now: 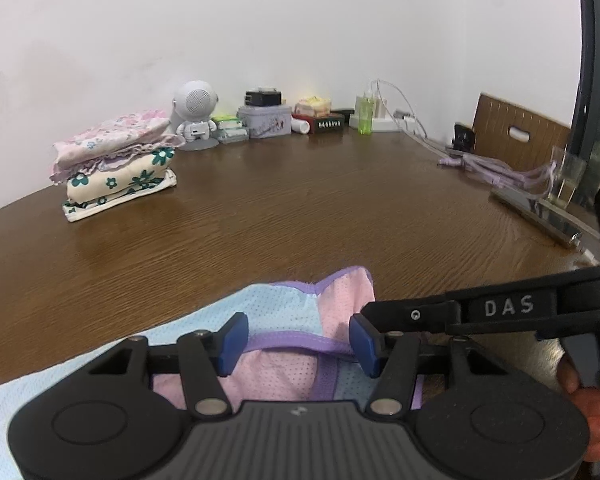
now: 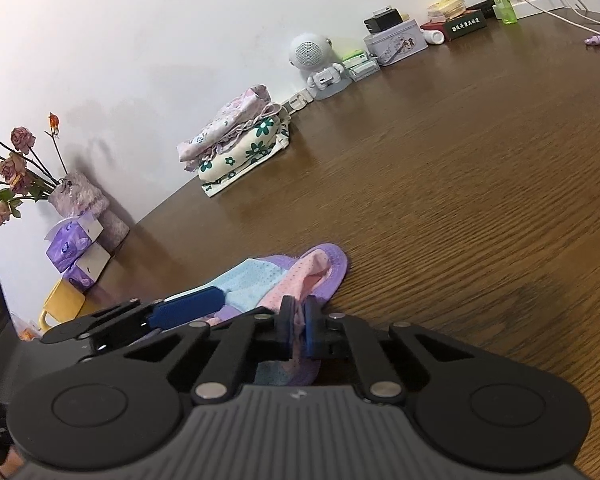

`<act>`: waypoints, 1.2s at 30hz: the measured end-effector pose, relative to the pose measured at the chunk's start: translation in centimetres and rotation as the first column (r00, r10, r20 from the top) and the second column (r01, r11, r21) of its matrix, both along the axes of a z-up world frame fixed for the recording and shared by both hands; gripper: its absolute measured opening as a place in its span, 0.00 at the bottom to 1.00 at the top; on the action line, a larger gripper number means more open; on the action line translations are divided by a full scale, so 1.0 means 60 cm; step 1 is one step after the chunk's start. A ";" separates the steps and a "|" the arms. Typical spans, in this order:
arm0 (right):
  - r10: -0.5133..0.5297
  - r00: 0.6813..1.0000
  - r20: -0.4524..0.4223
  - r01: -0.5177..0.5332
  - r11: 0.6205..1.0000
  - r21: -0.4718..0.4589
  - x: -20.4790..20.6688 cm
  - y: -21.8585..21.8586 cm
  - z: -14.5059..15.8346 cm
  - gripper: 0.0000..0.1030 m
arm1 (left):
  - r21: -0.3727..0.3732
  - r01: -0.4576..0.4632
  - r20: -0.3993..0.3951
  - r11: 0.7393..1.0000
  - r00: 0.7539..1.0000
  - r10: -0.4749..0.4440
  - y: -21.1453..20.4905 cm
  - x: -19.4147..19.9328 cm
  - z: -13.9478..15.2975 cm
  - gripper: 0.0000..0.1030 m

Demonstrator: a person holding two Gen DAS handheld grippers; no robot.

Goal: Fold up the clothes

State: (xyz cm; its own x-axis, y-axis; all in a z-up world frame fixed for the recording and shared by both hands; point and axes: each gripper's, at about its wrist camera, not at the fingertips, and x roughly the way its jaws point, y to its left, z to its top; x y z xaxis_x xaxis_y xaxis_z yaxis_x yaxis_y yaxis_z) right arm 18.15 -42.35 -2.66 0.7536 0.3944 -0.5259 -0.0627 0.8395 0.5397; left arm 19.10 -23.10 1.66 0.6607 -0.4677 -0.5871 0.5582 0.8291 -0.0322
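Left gripper (image 1: 296,344) wide, blue pads apart over the garment (image 1: 284,308), nothing pinched between them. A purple trim band (image 1: 296,345) runs across the gap between the pads. Right gripper (image 2: 299,330) narrow, pads clamped on a pink fold of the garment (image 2: 276,276). In the left view the right gripper's body crosses in from the right, its tip just beside the left gripper's right pad; a hand (image 1: 592,404) shows at the right edge.

Garment is pink and light-blue mesh with purple trim, lying at the near edge of the brown table (image 1: 300,208), under both grippers.

Folded stack (image 1: 116,164) sits far left on the table, floral pieces piled flat, well apart from the garment. Against the far wall: white robot speaker (image 1: 196,114), tin (image 1: 265,121), green bottle (image 1: 365,114). Cables (image 1: 500,170) far right. Right view shows dried roses (image 2: 12,168) in a vase at the left, tissue packs (image 2: 74,248) beside it.
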 end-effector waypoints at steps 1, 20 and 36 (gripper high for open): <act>0.001 1.000 -0.001 -0.001 1.000 -0.002 0.000 -0.001 0.002 0.04 | -0.004 -0.004 0.005 1.000 1.000 0.004 0.006 -0.002 0.005 0.53; 0.093 0.994 0.060 -0.073 0.959 -0.272 -0.011 0.074 0.095 0.04 | 0.065 -0.087 0.097 0.994 0.992 0.081 0.182 -0.051 0.066 0.54; 0.202 0.978 0.054 -0.135 0.806 -0.577 -0.021 0.247 0.173 0.04 | 0.108 -0.093 0.088 0.990 0.993 0.084 0.357 -0.075 0.059 0.54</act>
State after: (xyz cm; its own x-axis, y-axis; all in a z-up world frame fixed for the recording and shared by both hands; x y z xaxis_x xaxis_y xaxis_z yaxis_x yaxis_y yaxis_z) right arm 16.89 -27.56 7.75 0.7679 0.1773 -0.6156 -0.2608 0.9642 -0.0476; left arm 14.58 -1.65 5.17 0.7451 -0.3400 -0.5738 0.4796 0.8710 0.1066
